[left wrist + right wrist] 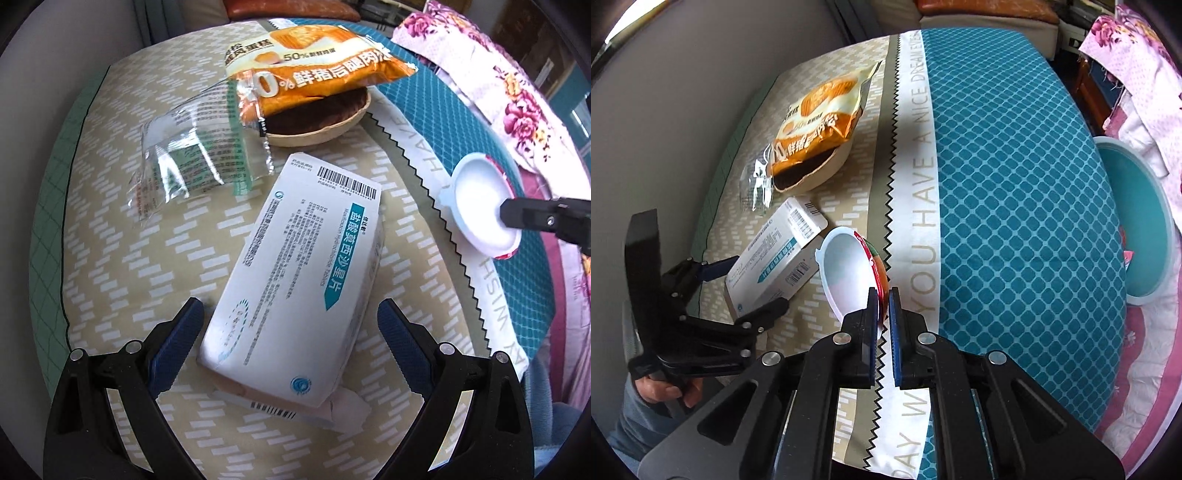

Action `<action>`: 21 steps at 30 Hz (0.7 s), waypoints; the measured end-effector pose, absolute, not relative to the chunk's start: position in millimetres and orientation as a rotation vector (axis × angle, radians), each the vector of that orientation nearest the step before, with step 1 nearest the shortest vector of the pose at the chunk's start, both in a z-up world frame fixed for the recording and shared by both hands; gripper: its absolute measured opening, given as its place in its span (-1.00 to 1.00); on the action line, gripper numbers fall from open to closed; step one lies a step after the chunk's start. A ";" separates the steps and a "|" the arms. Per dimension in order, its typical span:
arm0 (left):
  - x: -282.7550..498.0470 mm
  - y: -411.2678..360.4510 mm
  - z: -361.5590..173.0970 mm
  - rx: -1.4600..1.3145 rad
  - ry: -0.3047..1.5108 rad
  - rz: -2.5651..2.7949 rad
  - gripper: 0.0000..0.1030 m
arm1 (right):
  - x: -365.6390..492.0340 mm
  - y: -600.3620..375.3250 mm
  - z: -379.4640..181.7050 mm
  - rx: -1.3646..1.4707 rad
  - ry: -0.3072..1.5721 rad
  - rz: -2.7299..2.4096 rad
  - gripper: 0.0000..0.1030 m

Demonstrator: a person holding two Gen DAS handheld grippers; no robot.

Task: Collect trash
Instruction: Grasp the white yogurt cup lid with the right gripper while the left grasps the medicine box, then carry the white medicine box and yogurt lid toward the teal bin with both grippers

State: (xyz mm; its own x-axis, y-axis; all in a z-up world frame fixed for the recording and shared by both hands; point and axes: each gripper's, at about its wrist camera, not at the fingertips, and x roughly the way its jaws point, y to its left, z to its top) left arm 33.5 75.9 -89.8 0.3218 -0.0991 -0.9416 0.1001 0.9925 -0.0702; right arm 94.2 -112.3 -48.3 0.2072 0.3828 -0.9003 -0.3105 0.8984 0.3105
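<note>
A white medicine box with teal lettering lies on the patterned bed cover, and my left gripper stands open with one blue finger on each side of its near end. The box and the left gripper also show in the right wrist view. My right gripper is shut on the rim of a white plastic cup with a red label, lifted off the cover. That cup appears at the right in the left wrist view. An orange snack bag rests on a paper bowl, beside a clear wrapper.
A teal basin stands beside the bed at the right, among floral fabric. A grey wall runs along the bed's left side. A hand holds the left gripper's handle. The teal checked part of the cover lies between cup and basin.
</note>
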 end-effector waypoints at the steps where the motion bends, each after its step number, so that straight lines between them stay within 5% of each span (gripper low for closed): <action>1: 34.4 73.2 -90.7 0.010 1.236 -0.130 0.84 | 91.8 -113.2 -46.7 0.073 1.273 0.483 -0.88; 3: 37.7 67.7 -91.8 0.016 1.234 -0.129 0.82 | 89.9 -117.1 -45.9 0.084 1.271 0.481 -0.88; 7: 42.2 47.6 -88.7 0.030 1.208 -0.117 0.42 | 93.3 -132.7 -40.4 0.103 1.262 0.470 -0.88; 21: 40.6 21.7 -54.6 -0.098 1.145 -0.181 0.27 | 97.2 -187.4 -21.0 0.199 1.204 0.453 -0.88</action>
State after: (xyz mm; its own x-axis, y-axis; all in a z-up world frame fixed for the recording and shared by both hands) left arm 40.6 21.7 -54.6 0.4009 -0.1929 -0.8956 0.0929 0.9811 -0.1698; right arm 97.2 -187.4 -21.0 0.2834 0.4390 -0.8526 -0.2314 0.8941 0.3835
